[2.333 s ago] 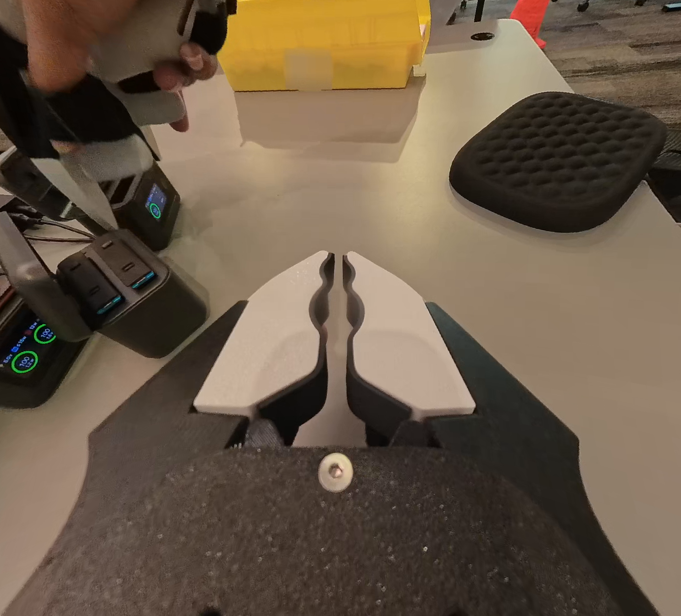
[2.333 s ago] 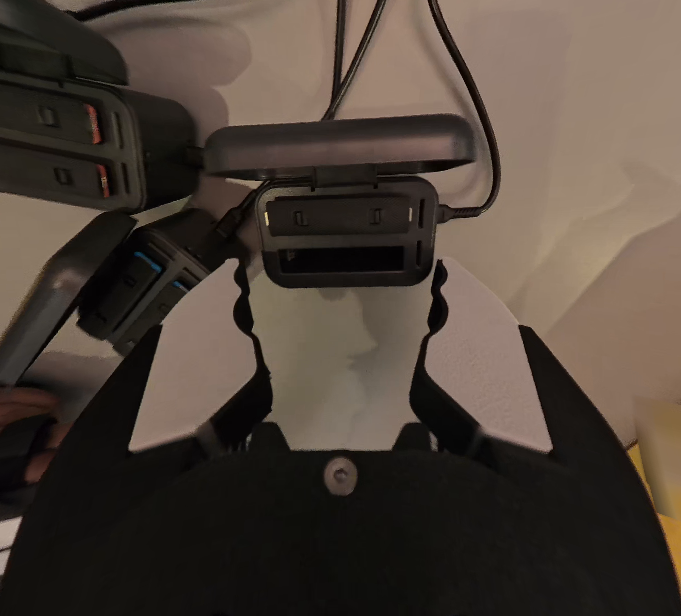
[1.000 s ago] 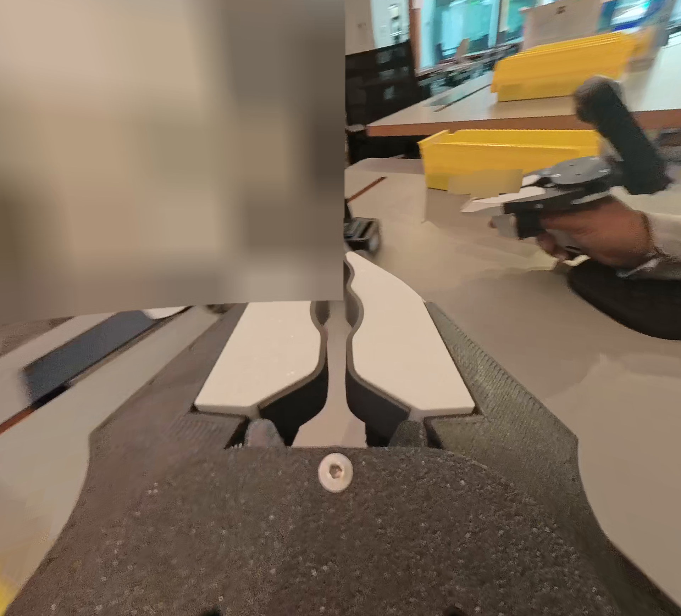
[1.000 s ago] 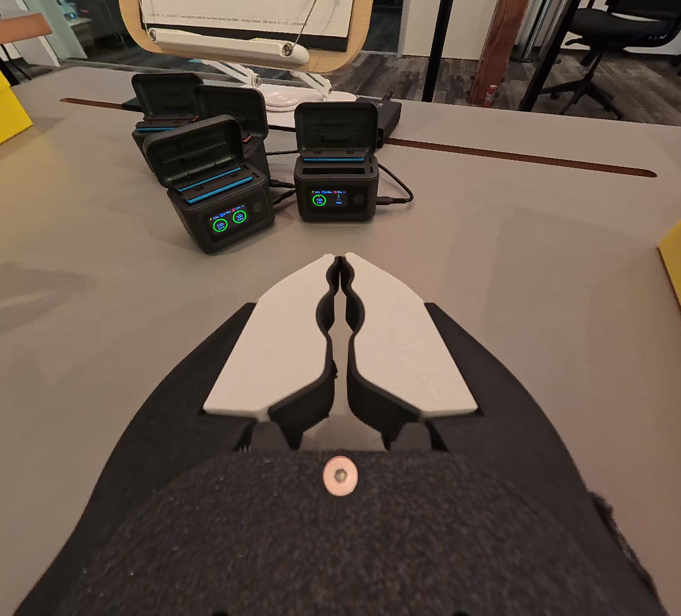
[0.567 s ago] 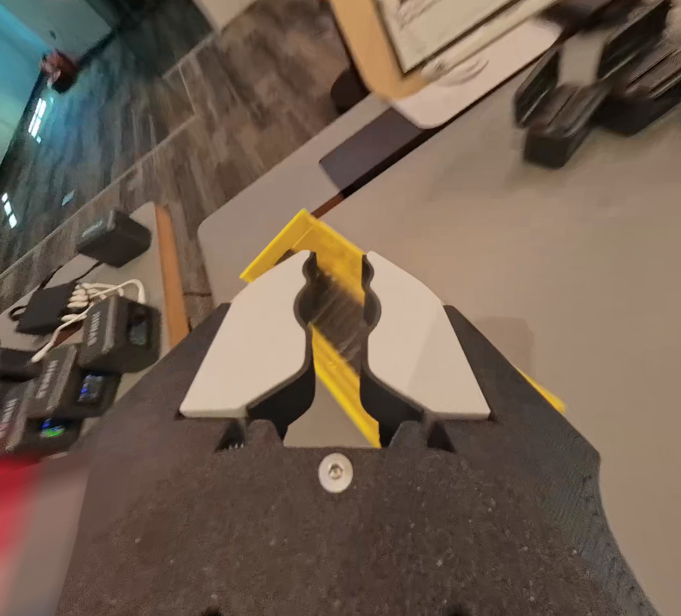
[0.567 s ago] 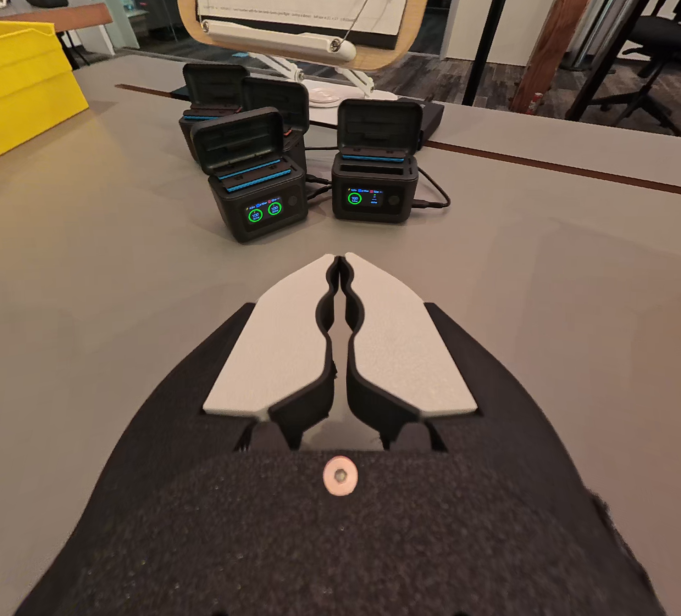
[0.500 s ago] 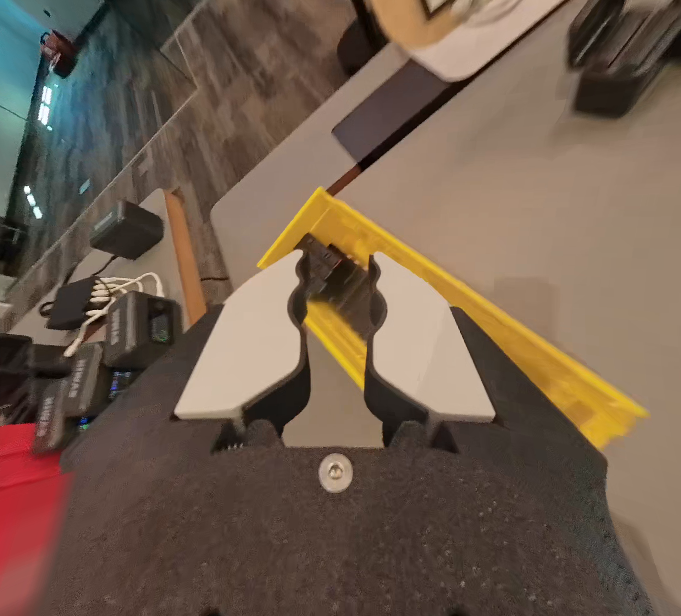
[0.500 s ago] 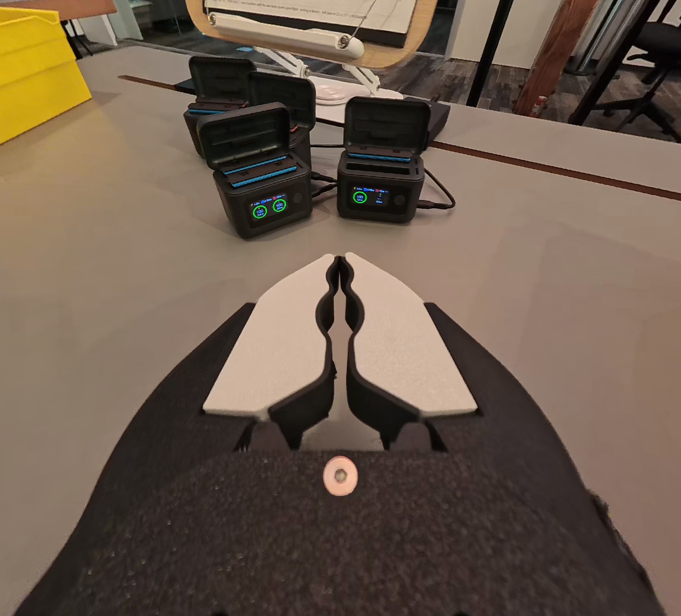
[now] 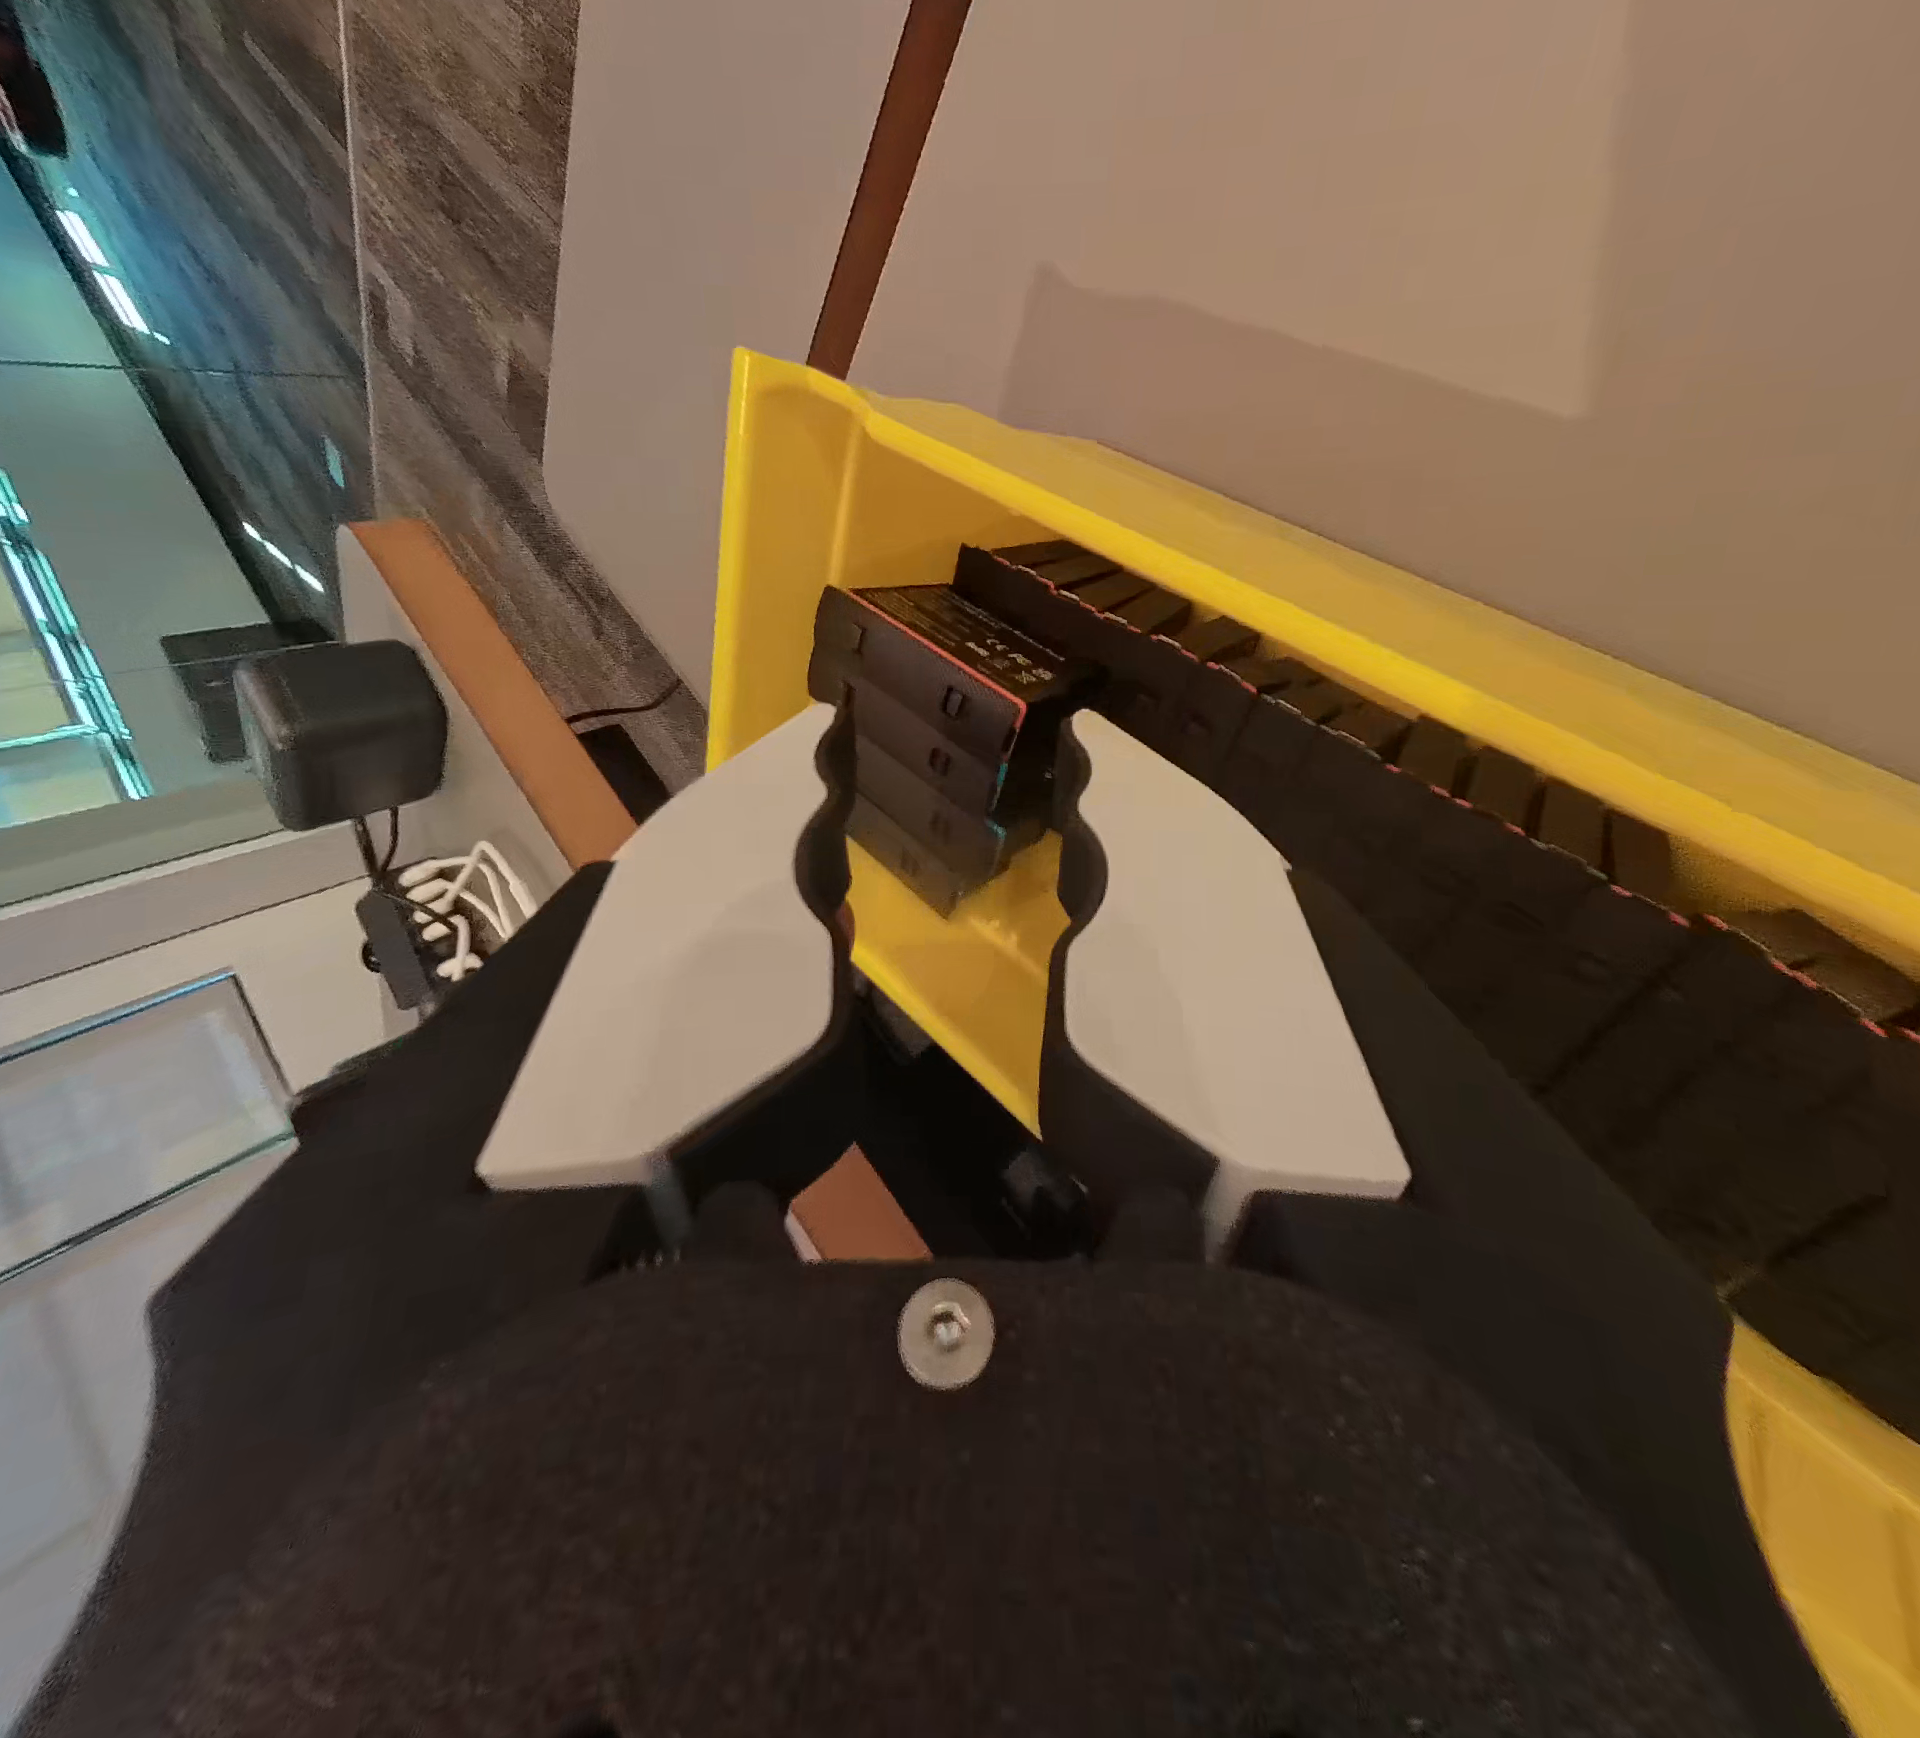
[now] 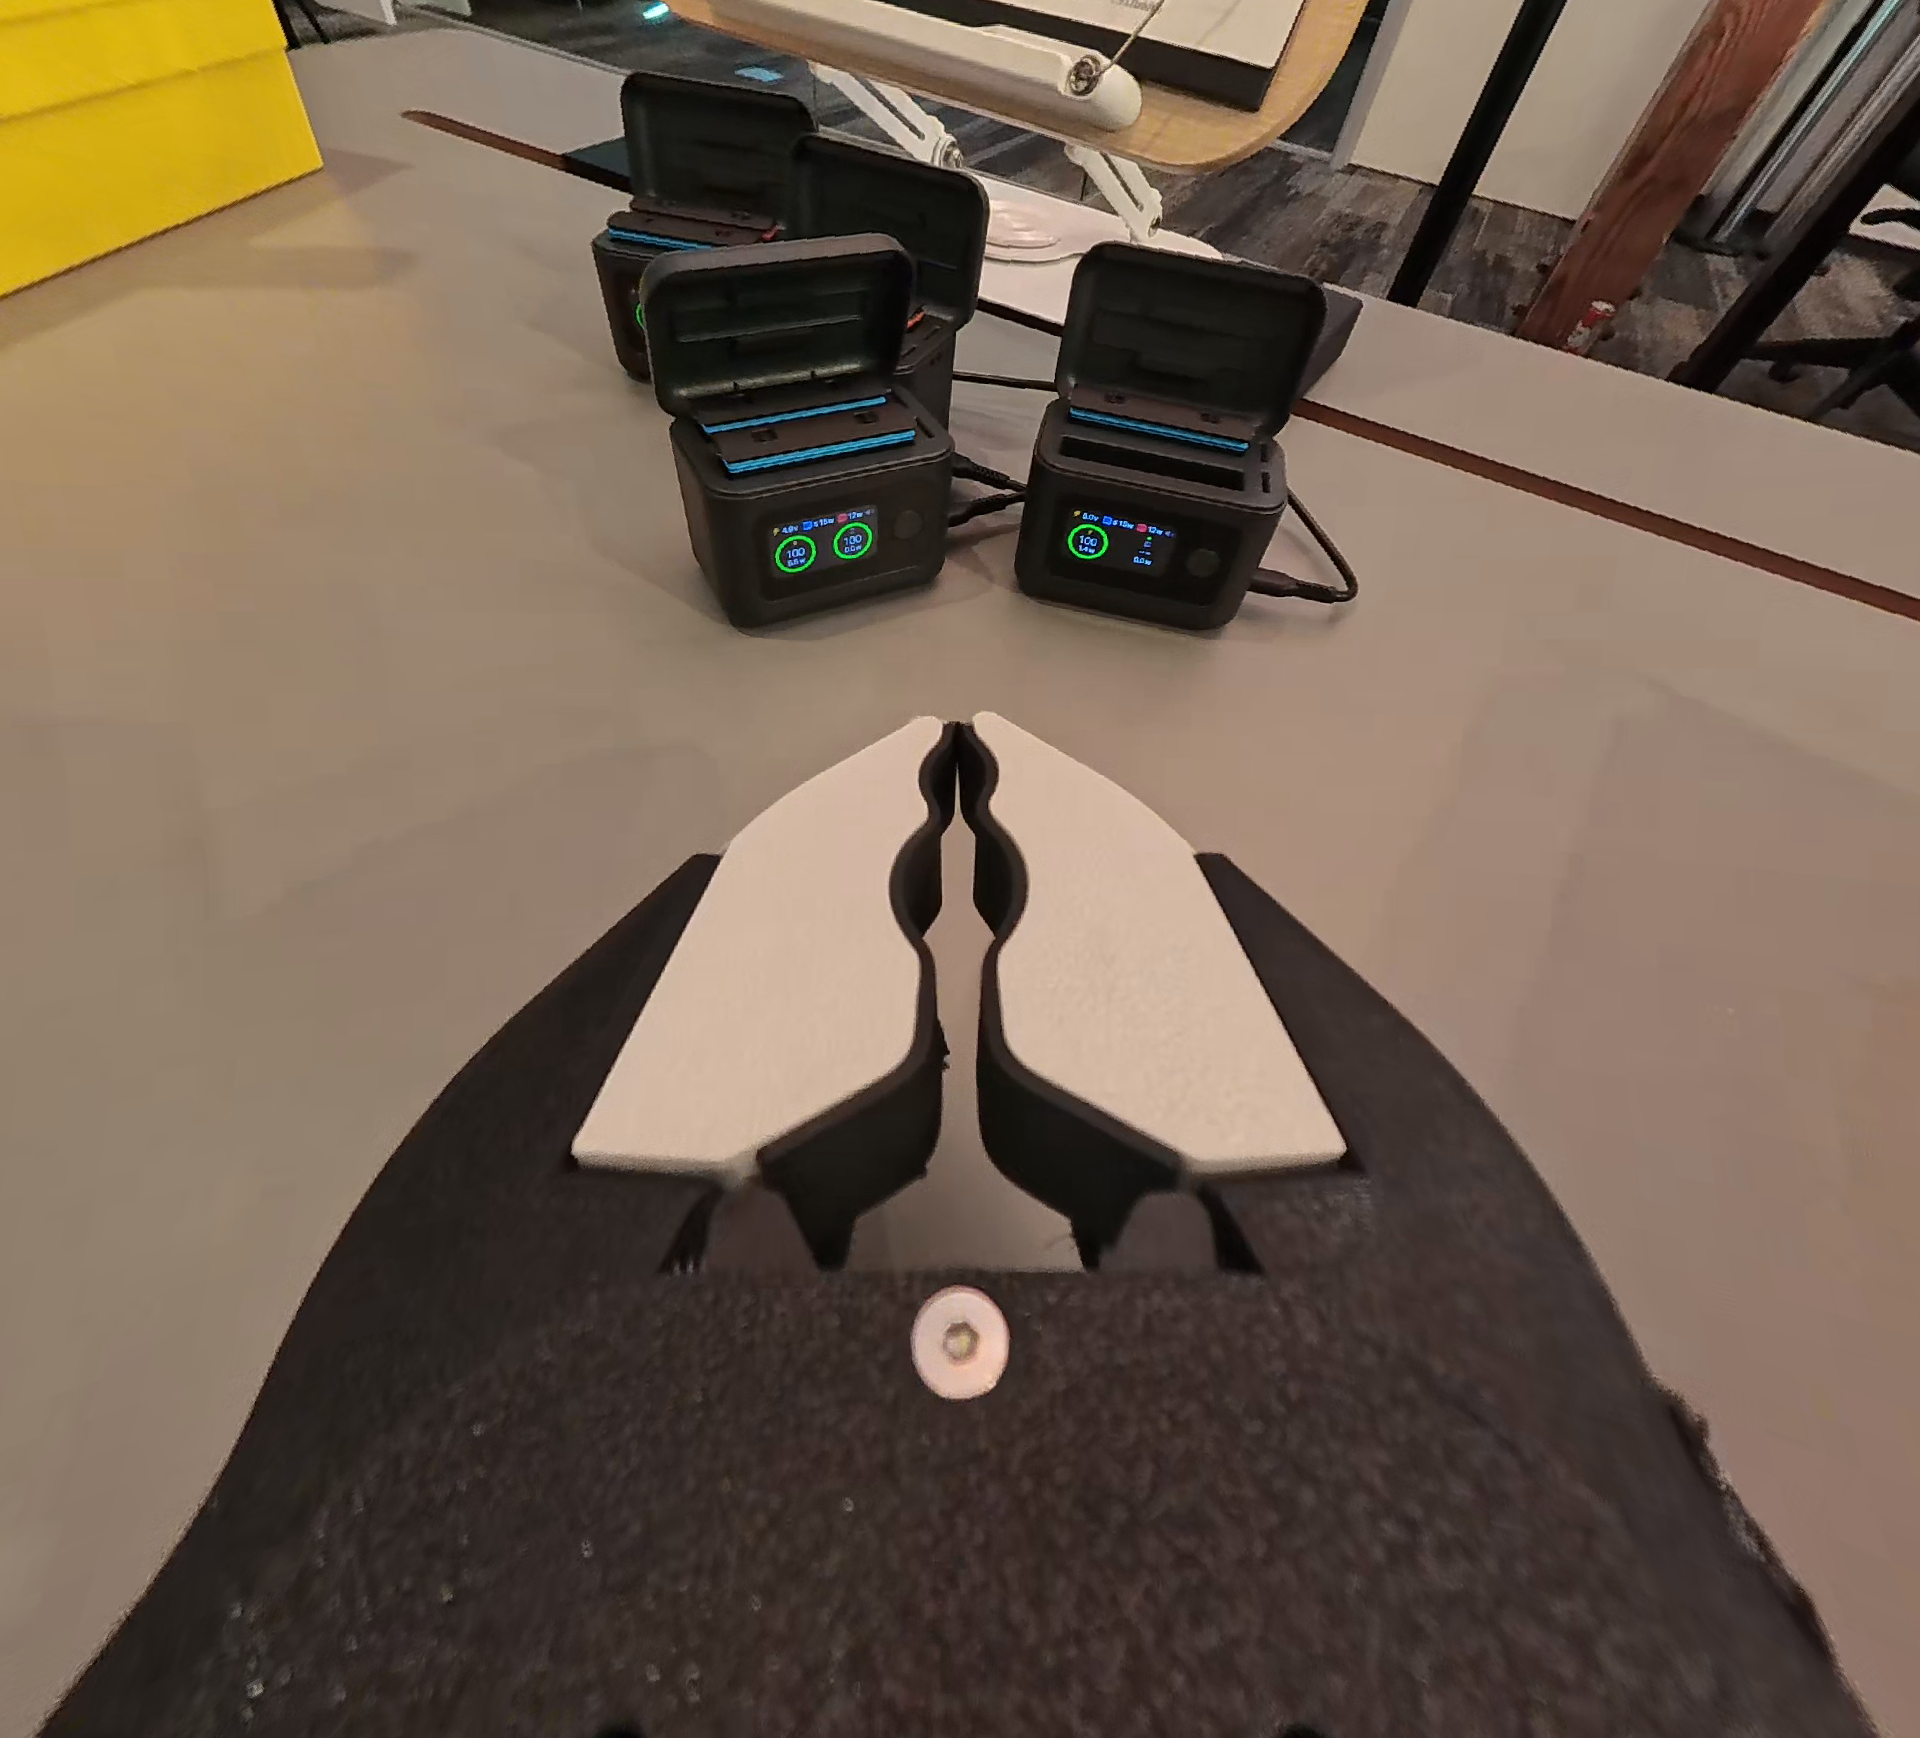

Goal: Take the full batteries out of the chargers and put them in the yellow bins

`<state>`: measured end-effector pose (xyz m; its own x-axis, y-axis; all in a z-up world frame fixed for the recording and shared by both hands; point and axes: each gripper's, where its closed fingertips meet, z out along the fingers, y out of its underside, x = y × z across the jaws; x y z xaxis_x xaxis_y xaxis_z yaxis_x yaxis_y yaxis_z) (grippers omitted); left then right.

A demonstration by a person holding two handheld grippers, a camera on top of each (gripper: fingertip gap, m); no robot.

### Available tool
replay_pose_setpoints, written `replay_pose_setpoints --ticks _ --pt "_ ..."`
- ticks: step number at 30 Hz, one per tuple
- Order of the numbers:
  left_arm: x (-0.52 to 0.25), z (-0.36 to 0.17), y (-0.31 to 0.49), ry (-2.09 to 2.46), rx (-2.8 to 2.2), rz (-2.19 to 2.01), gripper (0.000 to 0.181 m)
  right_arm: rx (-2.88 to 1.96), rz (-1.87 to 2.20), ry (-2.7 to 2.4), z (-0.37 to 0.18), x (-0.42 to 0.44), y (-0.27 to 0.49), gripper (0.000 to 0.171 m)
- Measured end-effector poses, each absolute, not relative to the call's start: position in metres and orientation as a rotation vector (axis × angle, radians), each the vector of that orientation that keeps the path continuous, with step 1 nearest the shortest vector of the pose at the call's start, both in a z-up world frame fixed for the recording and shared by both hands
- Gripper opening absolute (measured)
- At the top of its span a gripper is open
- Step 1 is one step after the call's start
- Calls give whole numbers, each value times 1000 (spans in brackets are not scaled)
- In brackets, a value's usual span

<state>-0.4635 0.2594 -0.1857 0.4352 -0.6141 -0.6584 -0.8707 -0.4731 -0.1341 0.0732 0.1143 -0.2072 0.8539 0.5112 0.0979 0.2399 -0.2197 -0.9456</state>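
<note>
The left claw [image 9: 945,732], shut a second ago, now spreads narrowly over the long yellow plastic bin [image 9: 1351,535], a black rectangular battery [image 9: 935,660] at its tips, at 12 o'clock. The right claw [image 10: 957,727] stays pinched shut above the grey bench [image 10: 312,649]; black chargers [image 10: 810,483] sit at 12 o'clock, nearer than before.

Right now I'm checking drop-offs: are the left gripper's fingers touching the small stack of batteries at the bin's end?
Cannot tell. In the left wrist view the fingers flank the stack of batteries in the yellow bin, hiding any contact or gap.
</note>
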Motion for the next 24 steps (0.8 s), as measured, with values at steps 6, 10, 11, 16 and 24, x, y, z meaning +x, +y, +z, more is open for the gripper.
replay_pose_setpoints --ticks 6,10,11,16,24 --pt "-466 -193 259 1351 -2212 851 29 -1817 285 -582 -210 71 114 0" --pt "-468 -196 259 1385 -2180 905 23 -1820 289 -592 -211 70 114 0" --pt "-469 -198 259 1390 -2174 917 22 -1820 289 -594 -211 69 114 0" --pt "-470 -199 260 1384 -2146 941 16 -1820 289 -599 -211 69 114 0" --pt "-469 -197 259 1359 -2081 946 10 -1822 286 -611 -212 67 113 0"
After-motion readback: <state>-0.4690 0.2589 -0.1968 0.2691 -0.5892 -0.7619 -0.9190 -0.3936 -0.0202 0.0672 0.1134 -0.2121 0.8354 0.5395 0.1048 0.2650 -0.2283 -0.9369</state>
